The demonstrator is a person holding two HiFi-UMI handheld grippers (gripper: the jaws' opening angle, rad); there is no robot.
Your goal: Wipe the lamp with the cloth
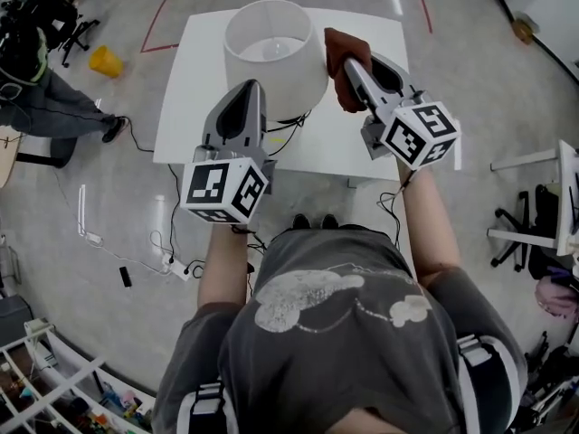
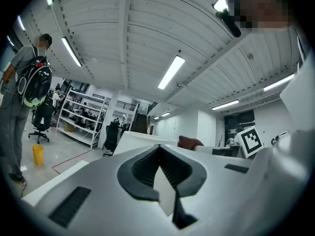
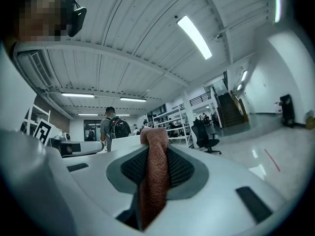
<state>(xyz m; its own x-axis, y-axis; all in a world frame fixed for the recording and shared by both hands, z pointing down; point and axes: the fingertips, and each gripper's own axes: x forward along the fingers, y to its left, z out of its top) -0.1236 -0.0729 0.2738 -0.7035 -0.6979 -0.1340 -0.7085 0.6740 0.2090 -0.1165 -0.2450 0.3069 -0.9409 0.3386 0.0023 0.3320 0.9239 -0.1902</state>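
Pinching what looks like the lamp's [image 1: 271, 52] near lower rim, the left gripper [image 1: 252, 89] has its jaws narrowed on a pale sheet. The shade is probably light, thin and easily dented, so it wants gentle pressure. Cables [image 1: 288, 127] cross the desk [image 1: 194, 70] beneath it. The right gripper's [image 1: 351, 70] jaws clamp the soft brown cloth [image 1: 336, 45] just beside the shade's right side.

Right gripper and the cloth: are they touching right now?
Touching. The right gripper view shows the brown cloth clamped between the jaws of the right gripper, with its end bunched up above the jaw tips.
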